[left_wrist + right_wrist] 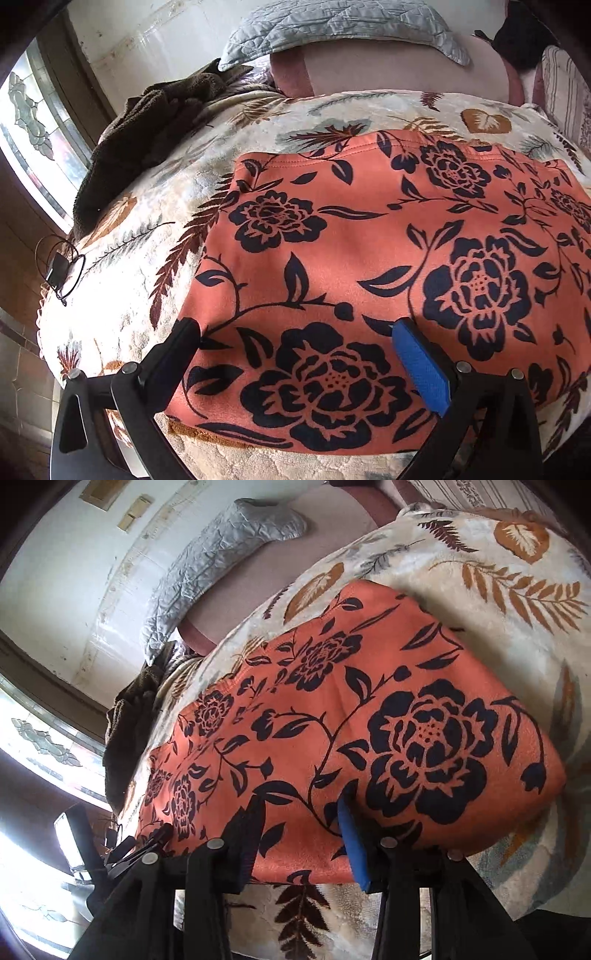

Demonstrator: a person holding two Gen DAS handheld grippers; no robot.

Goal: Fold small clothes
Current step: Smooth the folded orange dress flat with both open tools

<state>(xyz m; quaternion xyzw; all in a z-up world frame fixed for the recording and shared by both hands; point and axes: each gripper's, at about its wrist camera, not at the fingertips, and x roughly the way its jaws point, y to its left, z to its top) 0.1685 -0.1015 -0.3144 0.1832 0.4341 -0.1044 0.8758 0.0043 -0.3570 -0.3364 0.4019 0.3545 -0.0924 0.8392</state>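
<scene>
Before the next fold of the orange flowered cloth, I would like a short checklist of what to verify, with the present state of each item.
1. Orange flowered cloth lies flat on the leaf-print blanket: ok, no big wrinkles show.
2. Left gripper open over the near edge: ok, jaws stand wide, the cloth lies between them.
3. Right gripper holds the near edge: cannot tell; the jaws stand part closed with cloth between them, but pad contact is hidden.
4. Both grippers are on the same edge: ok, each view shows the near edge at its fingers.
5. Far side is free for the fold: ok, the brown towel lies apart from the cloth.
</scene>
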